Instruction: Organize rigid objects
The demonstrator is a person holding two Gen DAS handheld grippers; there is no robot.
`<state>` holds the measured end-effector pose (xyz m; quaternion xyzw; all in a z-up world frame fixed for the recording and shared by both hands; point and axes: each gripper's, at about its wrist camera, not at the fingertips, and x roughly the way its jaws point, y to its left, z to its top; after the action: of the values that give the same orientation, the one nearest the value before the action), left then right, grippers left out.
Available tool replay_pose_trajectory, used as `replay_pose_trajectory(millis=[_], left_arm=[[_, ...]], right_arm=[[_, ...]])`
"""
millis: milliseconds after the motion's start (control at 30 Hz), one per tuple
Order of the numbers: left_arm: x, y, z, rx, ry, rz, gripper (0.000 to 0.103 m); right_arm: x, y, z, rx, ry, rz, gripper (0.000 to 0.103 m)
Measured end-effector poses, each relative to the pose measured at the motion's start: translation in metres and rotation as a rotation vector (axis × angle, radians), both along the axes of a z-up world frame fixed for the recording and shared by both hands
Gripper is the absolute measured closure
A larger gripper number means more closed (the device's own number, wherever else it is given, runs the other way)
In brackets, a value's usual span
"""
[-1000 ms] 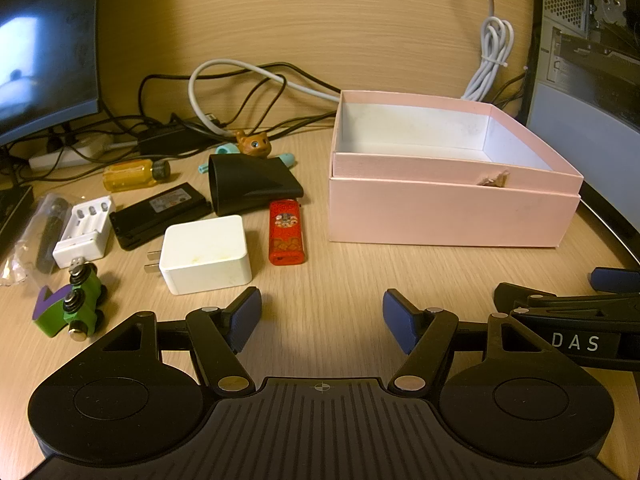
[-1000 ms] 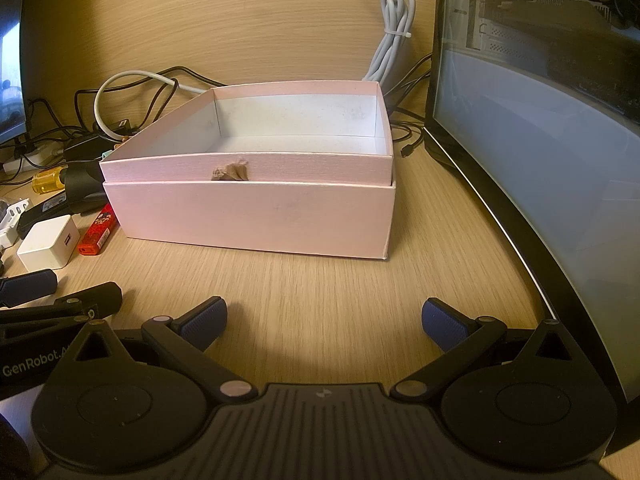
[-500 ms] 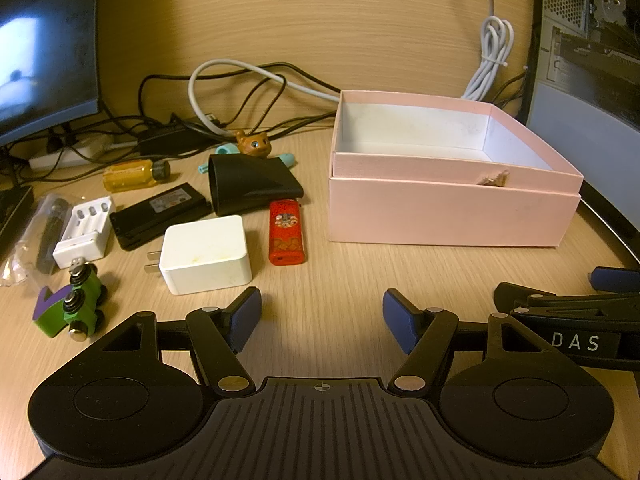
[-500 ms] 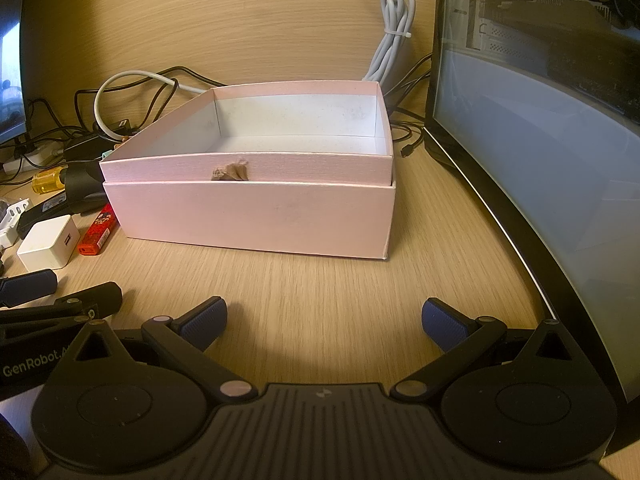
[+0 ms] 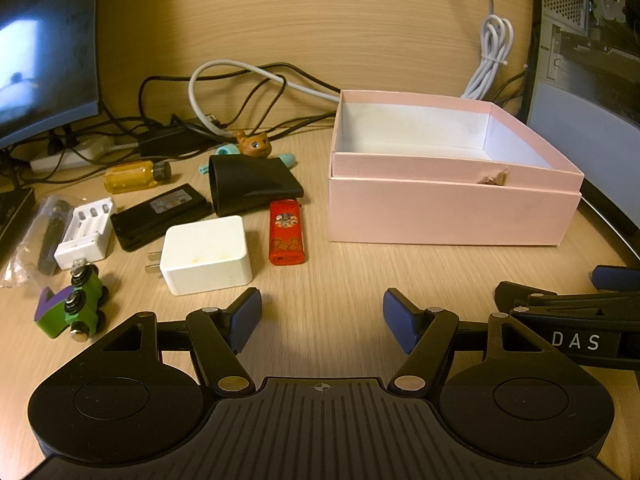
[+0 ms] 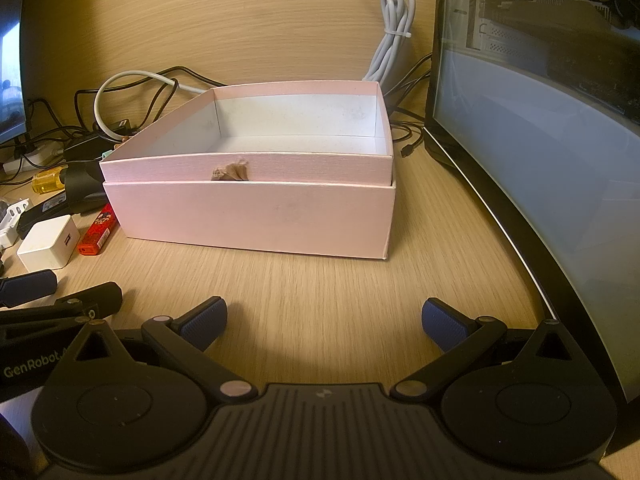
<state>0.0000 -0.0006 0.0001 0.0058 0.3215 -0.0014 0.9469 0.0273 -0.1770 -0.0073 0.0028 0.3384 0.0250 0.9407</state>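
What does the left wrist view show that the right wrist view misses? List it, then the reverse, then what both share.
Only the left wrist view: the green and purple toy train, the small brown animal figure and the clear plastic bag at the far left.

Only the right wrist view: the large curved monitor screen seen broadly, and the open desk right of the box.

Both: the open pink cardboard box, the white square charger, the red lighter, the yellow-handled screwdriver and the bundled white cable.
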Motion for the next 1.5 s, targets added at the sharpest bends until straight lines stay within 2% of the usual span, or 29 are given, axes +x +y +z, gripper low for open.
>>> replay_pose_trajectory(millis=[500, 600, 700, 733, 867, 967, 1033, 1100, 1200, 1267, 1367, 1500], left_arm=[[0.000, -0.001, 0.000, 0.004, 0.000, -0.005, 0.030], [-0.002, 0.003, 0.002, 0.005, 0.013, -0.022, 0.031], [-0.008, 0.018, 0.012, -0.018, 0.007, -0.034, 0.037], [-0.013, 0.025, 0.019, -0.018, -0.019, -0.040, 0.037], [-0.027, 0.066, 0.044, 0.019, -0.100, -0.040, 0.037], [-0.026, 0.106, 0.054, 0.034, -0.070, -0.038, 0.038], [-0.018, 0.121, 0.057, 0.021, -0.028, -0.092, 0.038], [-0.006, 0.122, 0.062, 0.039, 0.002, -0.199, 0.038], [0.007, 0.108, 0.066, 0.143, -0.012, -0.350, 0.037], [0.017, 0.100, 0.065, 0.209, -0.009, -0.397, 0.037], [0.038, 0.100, 0.061, 0.222, 0.045, -0.453, 0.037], [0.067, 0.104, 0.046, 0.169, 0.209, -0.549, 0.037]], right_arm=[[-0.002, 0.001, -0.002, 0.004, -0.001, 0.011, 0.000], [-0.004, -0.002, -0.003, 0.036, 0.012, 0.039, 0.000], [-0.005, -0.002, 0.003, 0.026, 0.082, 0.053, 0.000], [-0.008, 0.002, 0.004, -0.010, 0.106, 0.047, 0.000], [-0.024, 0.005, 0.004, -0.007, 0.131, -0.012, 0.000], [-0.033, 0.005, 0.004, -0.002, 0.133, -0.052, 0.000], [-0.034, 0.005, 0.004, -0.002, 0.138, -0.059, 0.000], [-0.033, 0.006, 0.007, -0.003, 0.154, -0.024, 0.000], [-0.030, 0.007, 0.012, 0.007, 0.196, 0.071, 0.001], [-0.036, 0.006, 0.020, 0.056, 0.197, 0.073, 0.010], [-0.056, 0.007, 0.040, 0.095, 0.130, 0.093, 0.010], [-0.094, 0.007, 0.071, 0.094, -0.013, 0.114, 0.010]])
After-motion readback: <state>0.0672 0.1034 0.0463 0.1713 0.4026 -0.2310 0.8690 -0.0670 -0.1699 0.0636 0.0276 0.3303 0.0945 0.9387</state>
